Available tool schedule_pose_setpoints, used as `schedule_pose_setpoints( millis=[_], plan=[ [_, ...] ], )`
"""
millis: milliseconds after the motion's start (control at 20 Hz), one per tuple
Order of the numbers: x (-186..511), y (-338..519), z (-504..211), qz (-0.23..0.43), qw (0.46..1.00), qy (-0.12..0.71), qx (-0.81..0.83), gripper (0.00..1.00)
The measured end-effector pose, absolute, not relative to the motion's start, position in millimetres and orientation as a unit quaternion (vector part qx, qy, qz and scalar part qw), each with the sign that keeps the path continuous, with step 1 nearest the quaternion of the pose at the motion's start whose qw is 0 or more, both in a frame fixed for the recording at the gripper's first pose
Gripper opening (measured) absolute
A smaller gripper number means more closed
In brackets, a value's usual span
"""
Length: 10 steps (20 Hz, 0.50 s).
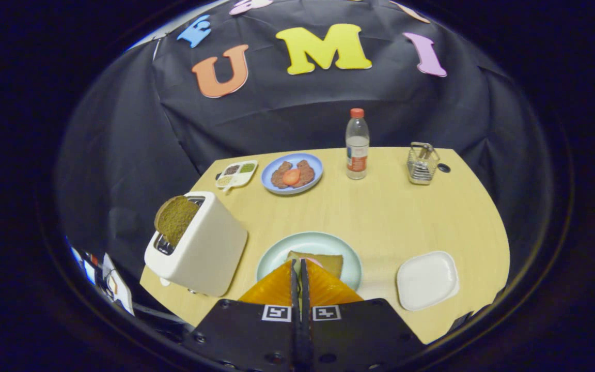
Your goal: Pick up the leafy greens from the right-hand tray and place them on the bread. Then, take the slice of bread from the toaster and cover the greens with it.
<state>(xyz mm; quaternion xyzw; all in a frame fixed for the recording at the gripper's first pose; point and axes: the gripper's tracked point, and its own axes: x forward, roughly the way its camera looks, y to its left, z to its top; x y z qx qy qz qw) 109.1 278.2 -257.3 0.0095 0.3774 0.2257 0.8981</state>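
Observation:
My gripper hangs over the pale green plate, its fingers pressed together with only a thin slit between them. A pale greenish sliver shows in that slit, which looks like the leafy greens. Just beyond the fingertips, a slice of bread lies on the plate with something pink on it. The white tray to the right of the plate is bare. To the left stands the white toaster, and a brown slice of bread sticks up out of its slot.
At the back of the wooden table are a blue plate of patties with an orange piece, a small sauce tray, a water bottle and a wire holder. The table edge is close on the right.

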Motion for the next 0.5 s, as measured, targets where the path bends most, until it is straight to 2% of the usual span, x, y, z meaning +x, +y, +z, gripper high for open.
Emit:
schedule_pose_setpoints(
  millis=[250,500],
  plan=[
    [127.2,317.7,-293.3,0.231,0.890,0.393,-0.010,0.01],
    [174.6,316.7,-336.2,0.196,0.887,0.417,-0.013,0.01]
  ],
)
